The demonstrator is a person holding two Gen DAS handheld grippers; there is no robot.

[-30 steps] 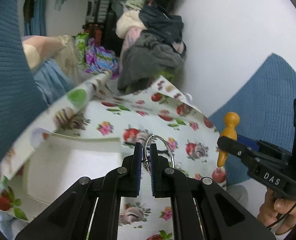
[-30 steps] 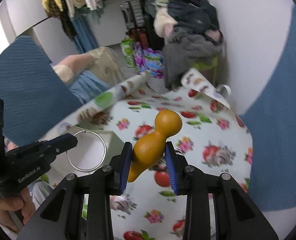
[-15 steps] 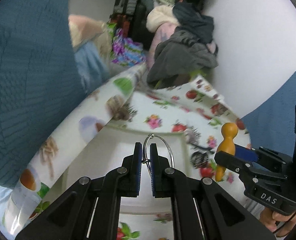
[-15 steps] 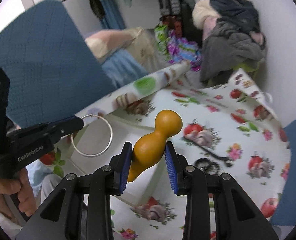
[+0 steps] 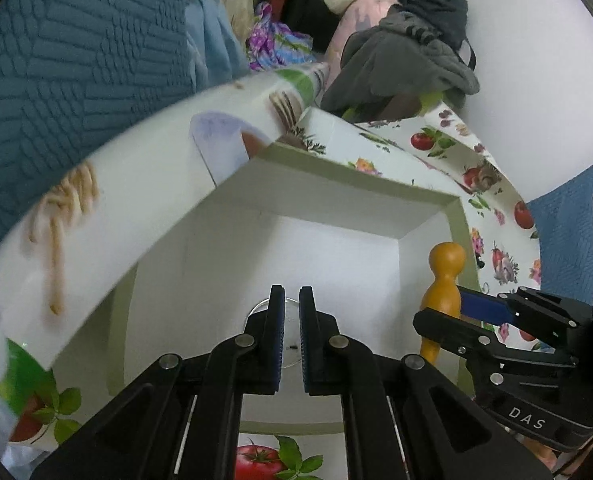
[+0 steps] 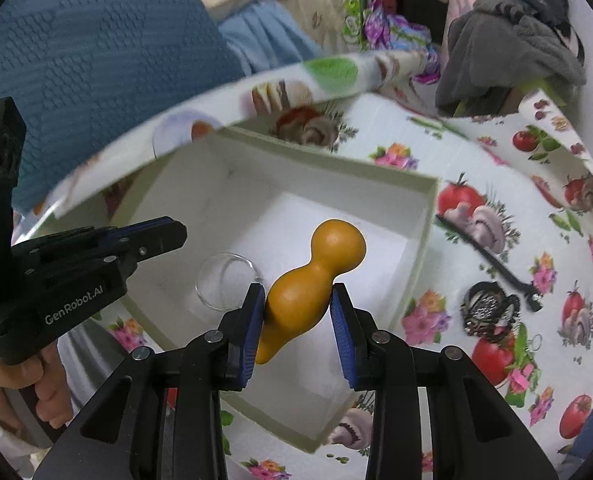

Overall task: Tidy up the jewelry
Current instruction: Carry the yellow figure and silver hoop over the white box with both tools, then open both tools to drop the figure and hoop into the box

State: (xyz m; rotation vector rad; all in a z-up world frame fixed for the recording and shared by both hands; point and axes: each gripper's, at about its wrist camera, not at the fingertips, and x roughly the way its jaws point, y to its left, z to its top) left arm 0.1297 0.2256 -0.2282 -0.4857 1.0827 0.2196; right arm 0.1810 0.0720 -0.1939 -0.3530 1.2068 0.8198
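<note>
The thin silver ring [image 6: 225, 280] hangs over the white box [image 6: 426, 216], pinched tight in the left gripper [image 5: 291, 300] jaws. The right gripper [image 6: 296, 304] jaws squeeze a yellow wooden peg [image 6: 316, 276] above the box too.

Thin silver hoop [image 6: 226, 282] and mustard wooden peg [image 6: 314, 280] above white box [image 6: 426, 216]

White wall [image 5: 536, 60]; clothes pile [image 5: 408, 40]; fruit-print tablecloth [image 6: 476, 168].
</note>
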